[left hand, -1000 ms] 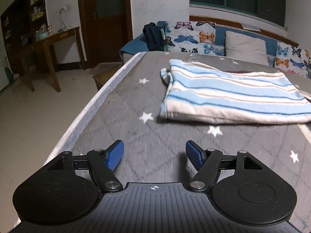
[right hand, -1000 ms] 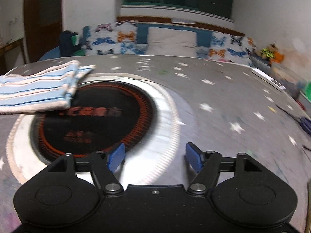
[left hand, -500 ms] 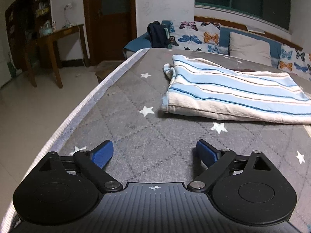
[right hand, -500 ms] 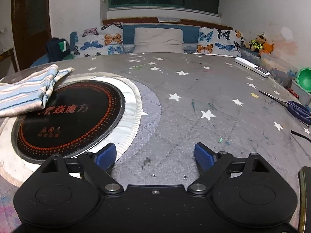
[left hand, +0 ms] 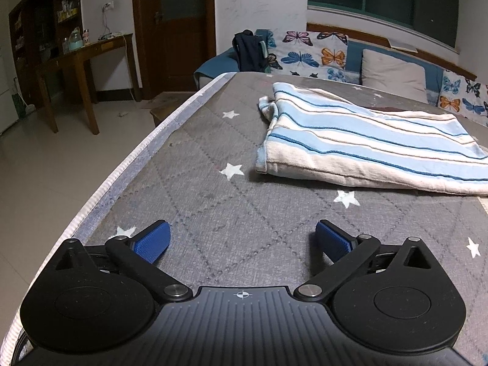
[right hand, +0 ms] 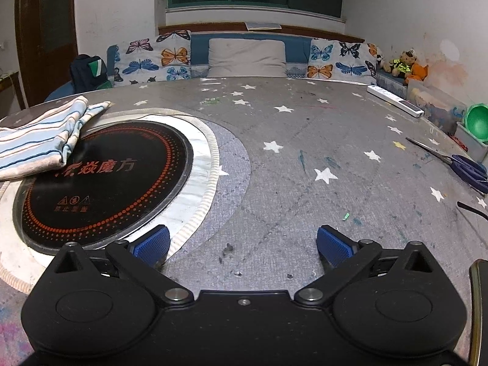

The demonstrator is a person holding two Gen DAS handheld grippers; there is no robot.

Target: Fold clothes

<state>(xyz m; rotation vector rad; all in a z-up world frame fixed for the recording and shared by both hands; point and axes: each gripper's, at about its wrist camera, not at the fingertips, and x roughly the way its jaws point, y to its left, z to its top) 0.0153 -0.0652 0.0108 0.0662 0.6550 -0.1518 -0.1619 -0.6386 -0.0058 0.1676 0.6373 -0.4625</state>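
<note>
A folded blue-and-white striped garment lies on the grey star-patterned table cover, ahead and to the right of my left gripper. That gripper hovers over bare cover with its jaws opening wide and nothing between the blue pads. In the right wrist view the same garment rests at the far left, overlapping a round black hotplate. My right gripper is well to the right of the garment, jaws opening wide, nothing between them.
Scissors and a white remote lie near the table's right edge, beside a clear box and a green bowl. A butterfly-cushioned sofa runs behind the table. The table's left edge drops to a tiled floor with a wooden desk.
Both grippers' jaws have spread wider. The right wrist view has swung right, so the hotplate and garment sit further left. The left view has shifted slightly.
</note>
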